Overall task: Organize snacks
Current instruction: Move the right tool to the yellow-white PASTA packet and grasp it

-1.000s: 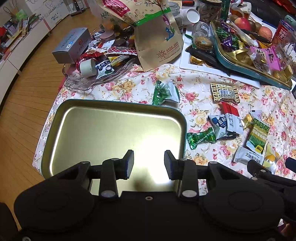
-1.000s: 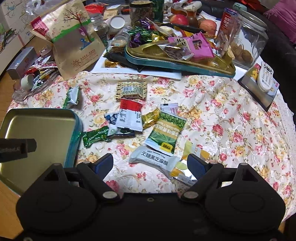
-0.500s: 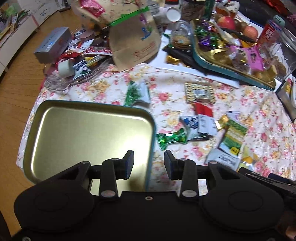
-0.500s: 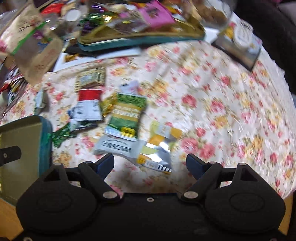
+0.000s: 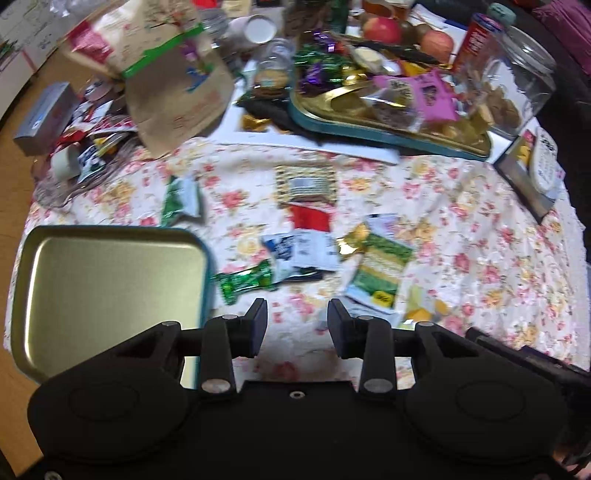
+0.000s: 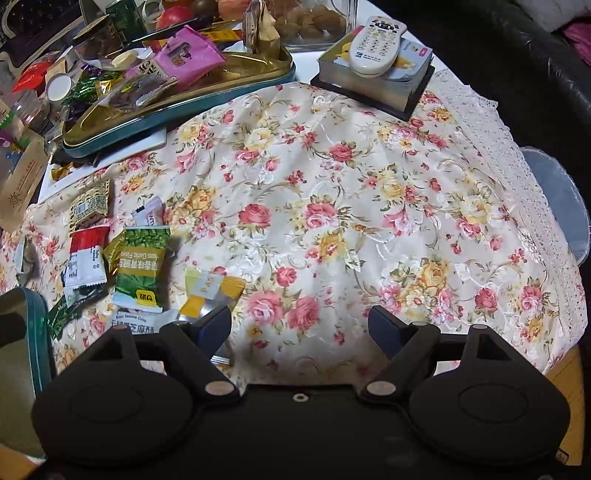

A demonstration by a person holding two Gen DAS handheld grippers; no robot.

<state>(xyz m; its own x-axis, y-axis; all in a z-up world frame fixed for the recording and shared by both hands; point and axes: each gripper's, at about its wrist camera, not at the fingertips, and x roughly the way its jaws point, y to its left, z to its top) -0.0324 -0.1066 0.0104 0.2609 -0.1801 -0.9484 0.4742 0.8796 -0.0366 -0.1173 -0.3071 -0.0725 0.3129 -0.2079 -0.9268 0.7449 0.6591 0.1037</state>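
Observation:
An empty gold tray with a teal rim (image 5: 110,236) lies at the table's near left; its corner shows in the right wrist view (image 6: 37,332). Loose snack packets lie on the floral cloth: a green candy (image 5: 245,282), a red-and-white packet (image 5: 310,236), a green-and-yellow packet (image 5: 382,269) (image 6: 142,266), a yellow packet (image 6: 208,291) and a green-white packet (image 5: 181,199). My left gripper (image 5: 297,321) is open and empty just right of the tray, short of the green candy. My right gripper (image 6: 299,325) is wide open and empty over bare cloth, right of the yellow packet.
A second gold tray heaped with sweets (image 5: 388,125) (image 6: 177,107) stands at the back. A paper snack bag (image 5: 173,74), a glass jar (image 5: 517,88), apples (image 5: 380,29), a book with a remote (image 6: 373,70) and a glass dish of wrappers (image 5: 85,158) crowd the far side.
My left gripper has swung right, off the empty tray toward the loose packets. My right gripper has swung right and forward, away from the packets, over bare cloth.

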